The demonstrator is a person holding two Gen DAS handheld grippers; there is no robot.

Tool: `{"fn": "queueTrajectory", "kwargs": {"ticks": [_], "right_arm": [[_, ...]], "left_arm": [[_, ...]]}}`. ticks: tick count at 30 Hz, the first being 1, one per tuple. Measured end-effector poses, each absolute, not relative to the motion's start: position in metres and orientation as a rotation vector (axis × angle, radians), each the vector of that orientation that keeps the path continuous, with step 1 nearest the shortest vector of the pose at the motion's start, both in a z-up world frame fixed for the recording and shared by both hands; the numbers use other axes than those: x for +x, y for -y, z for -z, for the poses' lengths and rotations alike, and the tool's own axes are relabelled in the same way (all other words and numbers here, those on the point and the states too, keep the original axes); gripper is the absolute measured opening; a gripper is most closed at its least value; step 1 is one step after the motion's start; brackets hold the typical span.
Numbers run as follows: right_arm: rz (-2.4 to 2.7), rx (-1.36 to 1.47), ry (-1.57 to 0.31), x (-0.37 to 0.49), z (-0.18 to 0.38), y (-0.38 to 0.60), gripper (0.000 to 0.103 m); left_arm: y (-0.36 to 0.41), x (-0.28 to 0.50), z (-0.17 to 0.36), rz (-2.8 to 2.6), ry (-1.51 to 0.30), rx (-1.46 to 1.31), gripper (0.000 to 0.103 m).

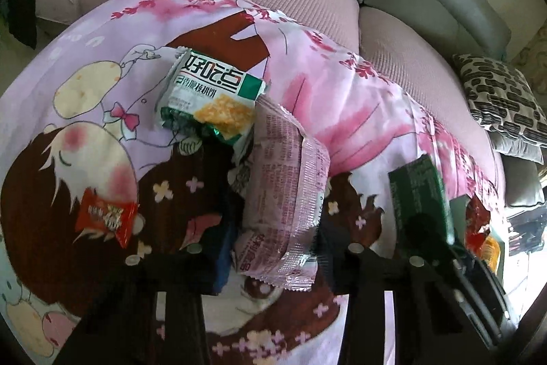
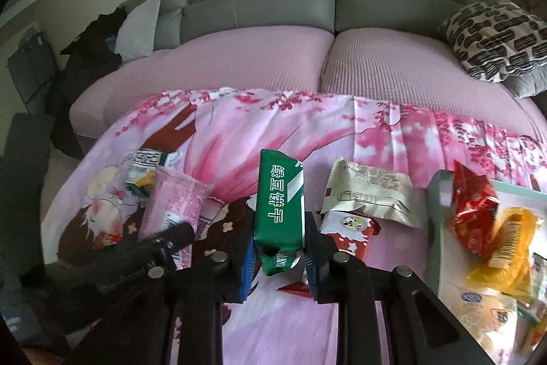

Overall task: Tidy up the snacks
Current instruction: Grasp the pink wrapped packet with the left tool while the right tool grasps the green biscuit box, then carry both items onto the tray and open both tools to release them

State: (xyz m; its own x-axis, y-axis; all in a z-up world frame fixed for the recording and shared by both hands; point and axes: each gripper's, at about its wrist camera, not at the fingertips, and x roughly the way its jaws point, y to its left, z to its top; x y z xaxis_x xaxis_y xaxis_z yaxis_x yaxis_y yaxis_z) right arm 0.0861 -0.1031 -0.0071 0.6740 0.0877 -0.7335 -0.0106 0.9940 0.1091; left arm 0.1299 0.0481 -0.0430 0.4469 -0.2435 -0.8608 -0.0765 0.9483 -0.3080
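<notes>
My left gripper point(image 1: 273, 238) is shut on a pink snack packet point(image 1: 287, 187), which stands up between the dark fingers above the cartoon-print cloth point(image 1: 85, 112). In the right wrist view the same pink snack packet point(image 2: 174, 204) shows at the left. My right gripper point(image 2: 278, 259) is shut on a green biscuit packet point(image 2: 278, 204), its blue pads pressing both sides. A green-and-white biscuit packet point(image 1: 208, 98) lies just beyond the pink one. A small red candy packet point(image 1: 106, 216) lies to the left.
A pale green tray point(image 2: 436, 194) at the right holds a red bag point(image 2: 473, 204) and yellow packets point(image 2: 506, 245). A beige packet point(image 2: 369, 190) and a red-and-white packet point(image 2: 348, 228) lie beside it. Behind are the pink sofa seat point(image 2: 239, 57) and a patterned pillow point(image 2: 495, 36).
</notes>
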Motion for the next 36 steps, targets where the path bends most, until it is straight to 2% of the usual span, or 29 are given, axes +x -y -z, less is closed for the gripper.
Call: {"fn": "queueTrajectory", "kwargs": {"ticks": [17, 36], "right_arm": [[0.019, 0.213, -0.762, 0.028, -0.021, 0.147, 0.026], [0.072, 0.34, -0.699, 0.007, -0.037, 0.209, 0.026]], "left_arm": [[-0.031, 0.091, -0.001, 0.163, -0.999, -0.302, 0.042], [0.011, 0.073, -0.036, 0.224, -0.913, -0.237, 0.042]]}}
